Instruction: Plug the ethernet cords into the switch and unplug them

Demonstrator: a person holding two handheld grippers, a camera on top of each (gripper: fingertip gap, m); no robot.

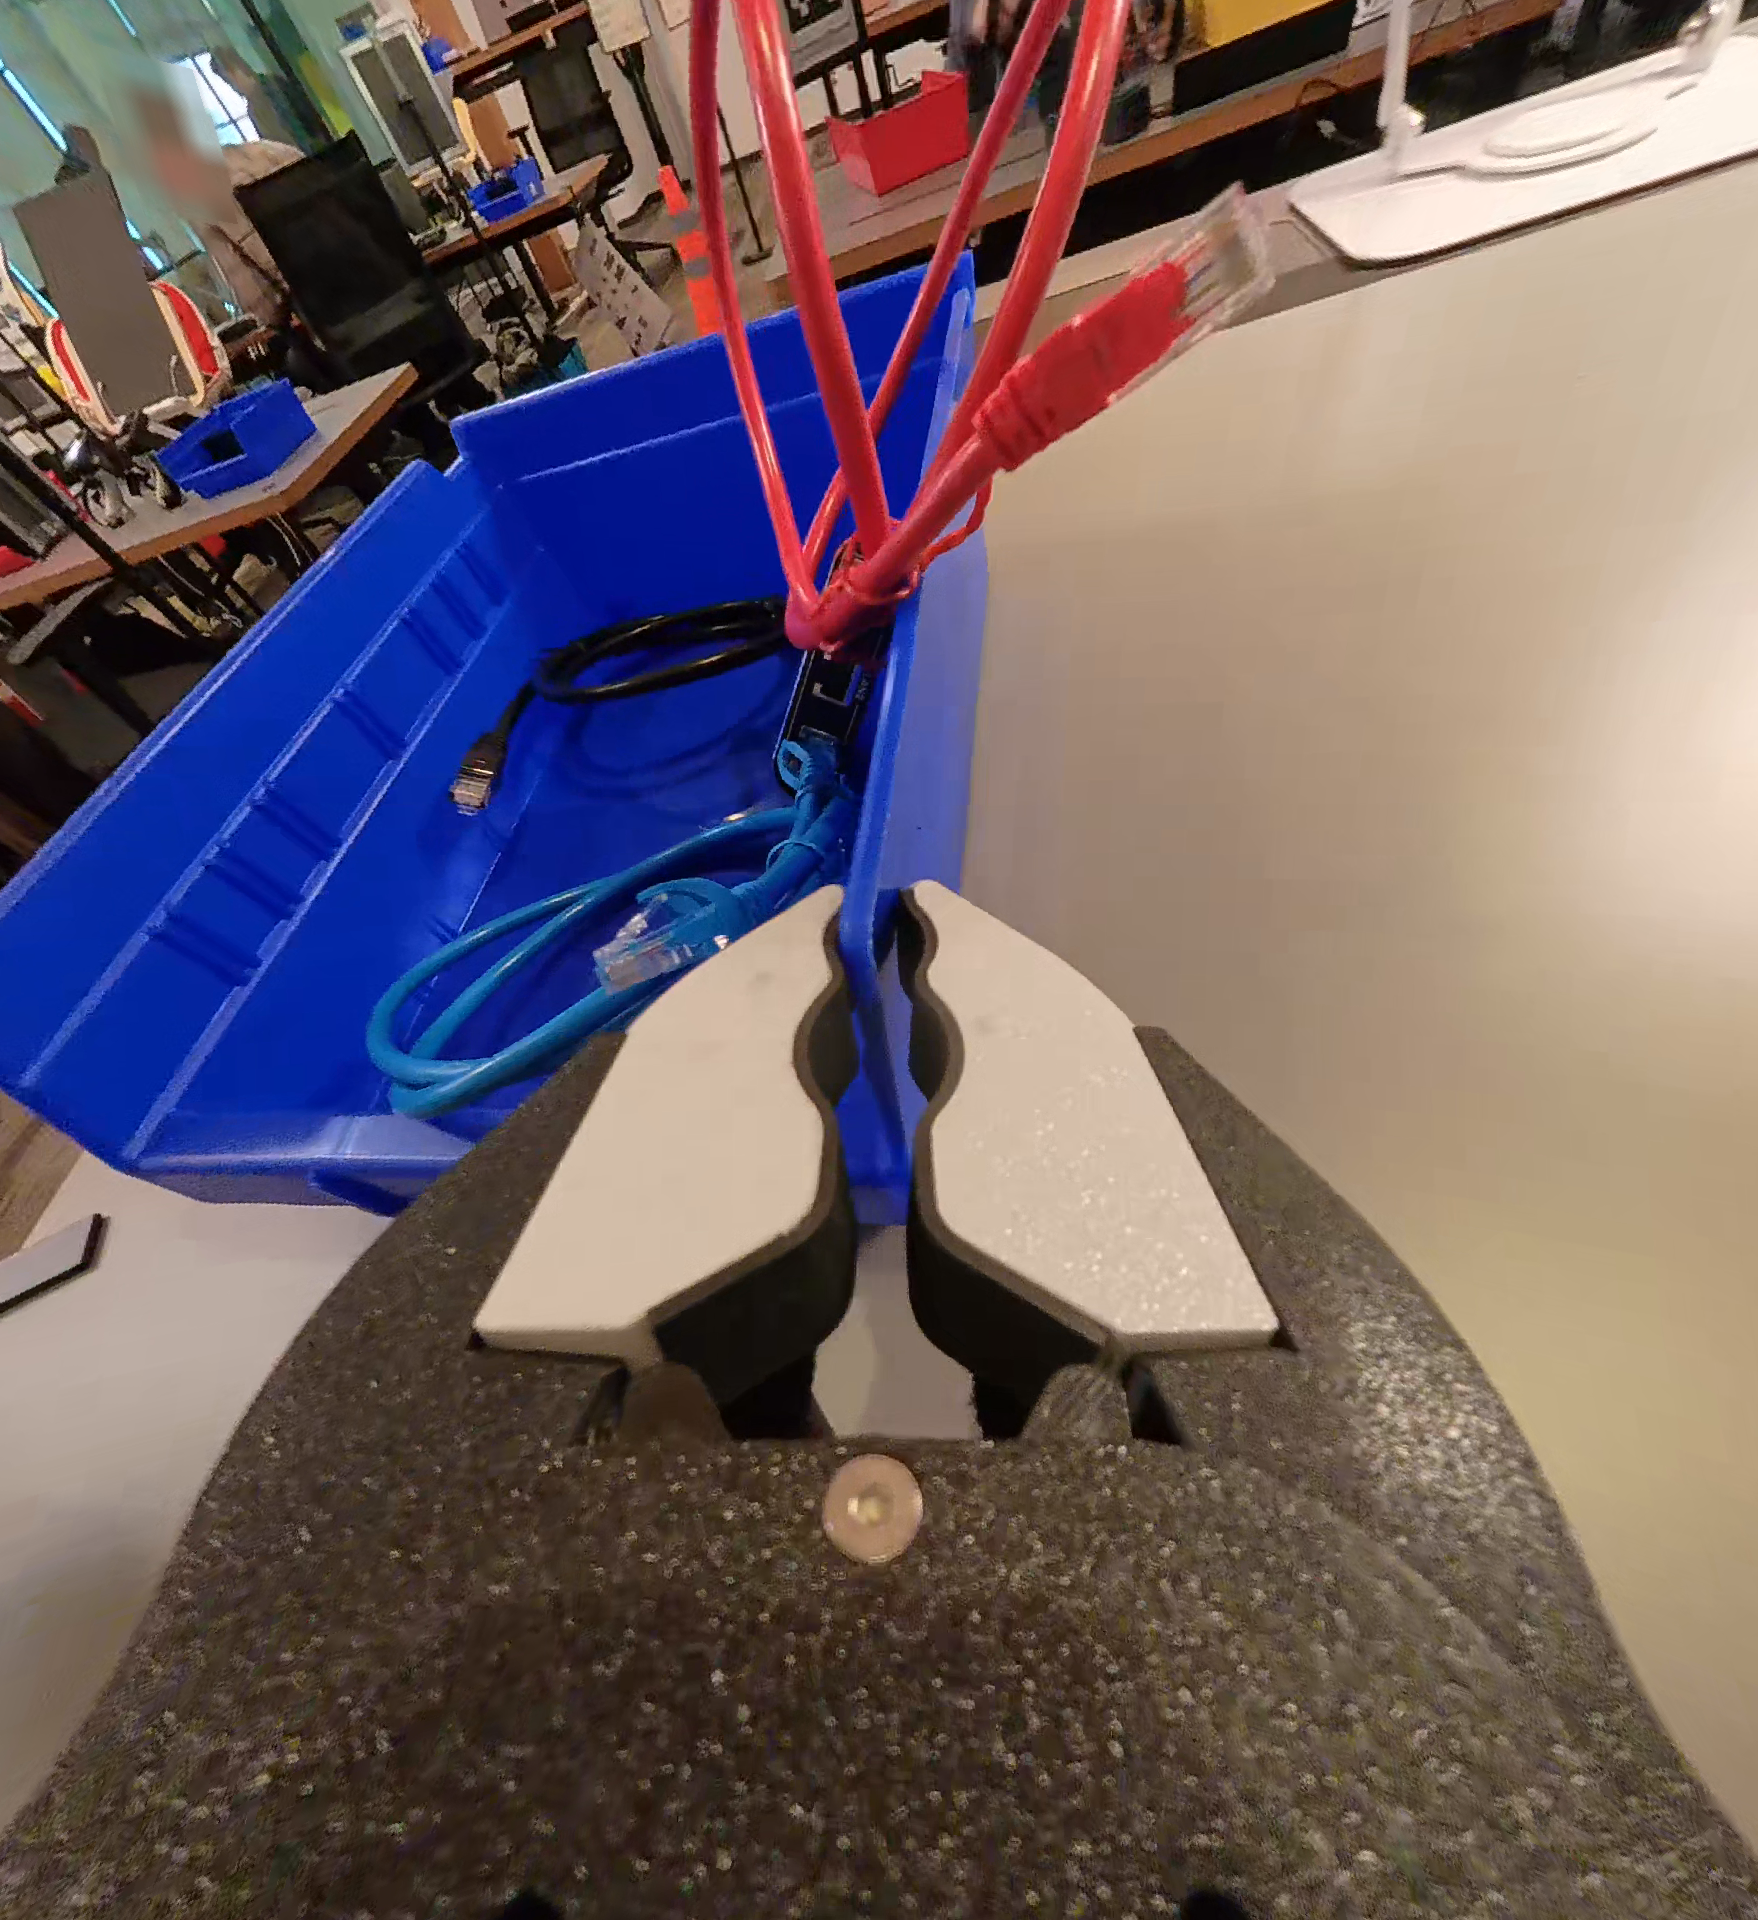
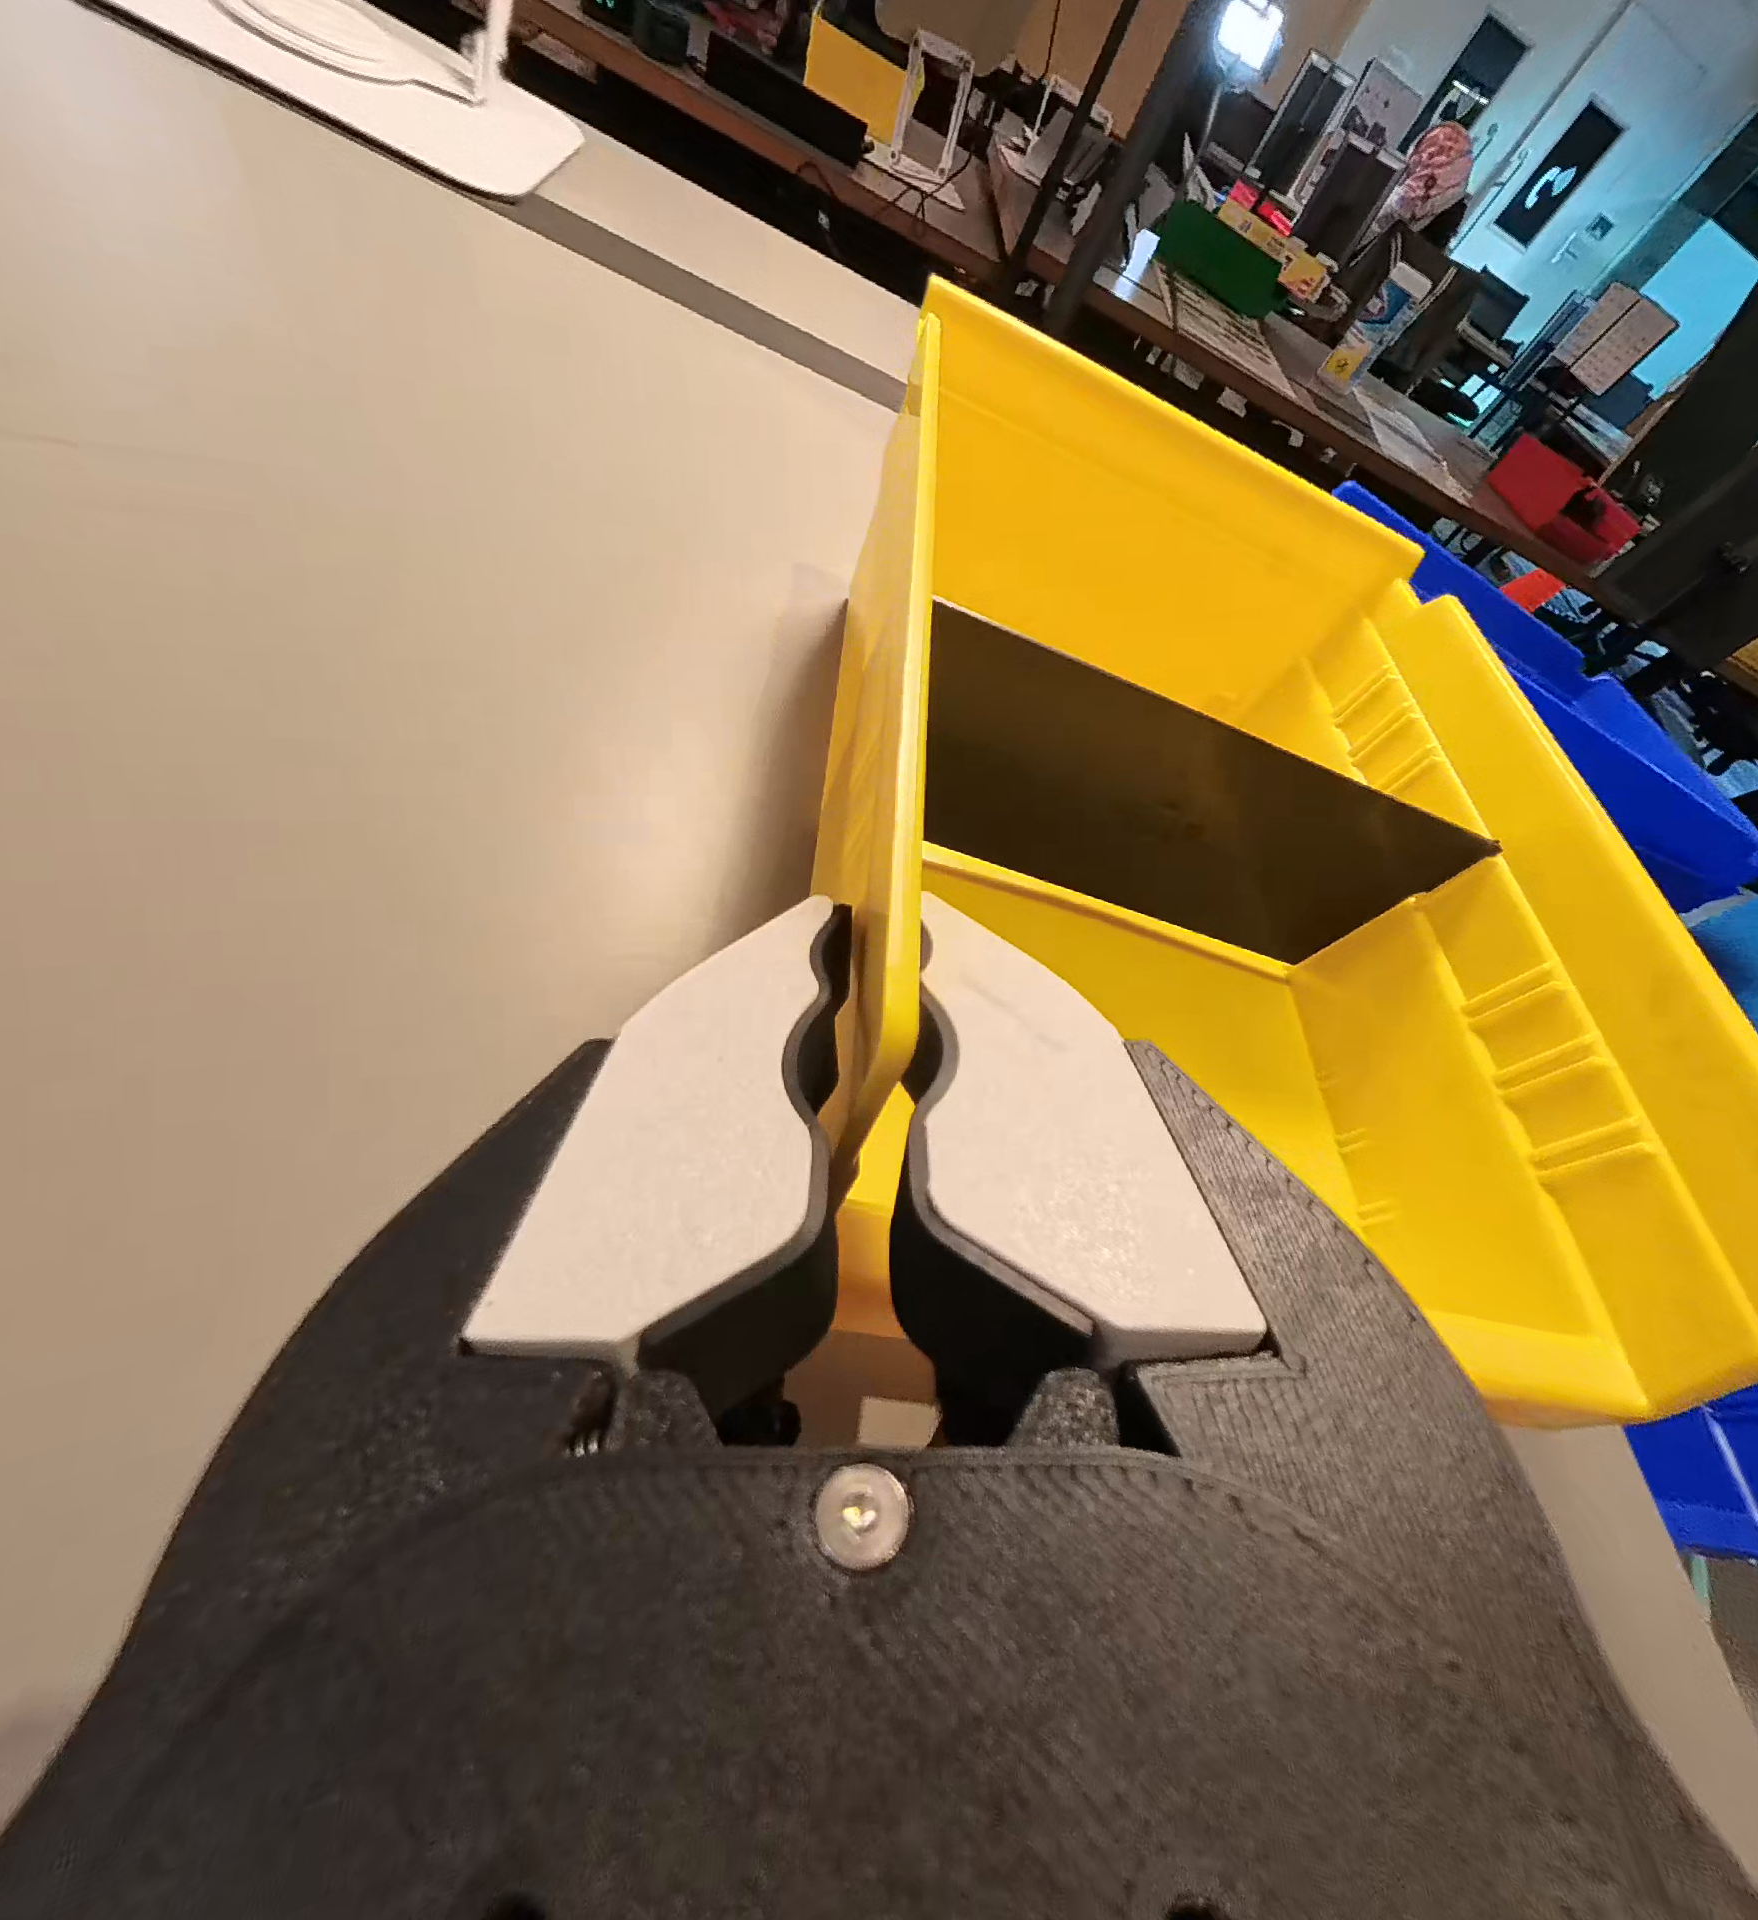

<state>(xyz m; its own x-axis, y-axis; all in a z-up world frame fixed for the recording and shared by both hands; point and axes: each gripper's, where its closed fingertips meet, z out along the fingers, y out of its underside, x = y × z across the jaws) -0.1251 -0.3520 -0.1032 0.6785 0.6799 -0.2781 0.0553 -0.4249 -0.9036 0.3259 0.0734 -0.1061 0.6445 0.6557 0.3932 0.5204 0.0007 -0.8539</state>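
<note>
Ethernet cords, red, blue and black, sat in the blue plastic bin with the black switch. Left gripper clamped its wall; right gripper clamped the yellow bin's wall. Plugging seemingly hadn't begun; next, release and grasp a connector.

- The blue bin sits on my pale table with its near wall rising straight ahead of me.
- The yellow bin stands on the same table, and a black divider crosses its inside.
- A second blue bin lies just beyond the yellow one.
- A white board rests at the table's far edge.
</note>
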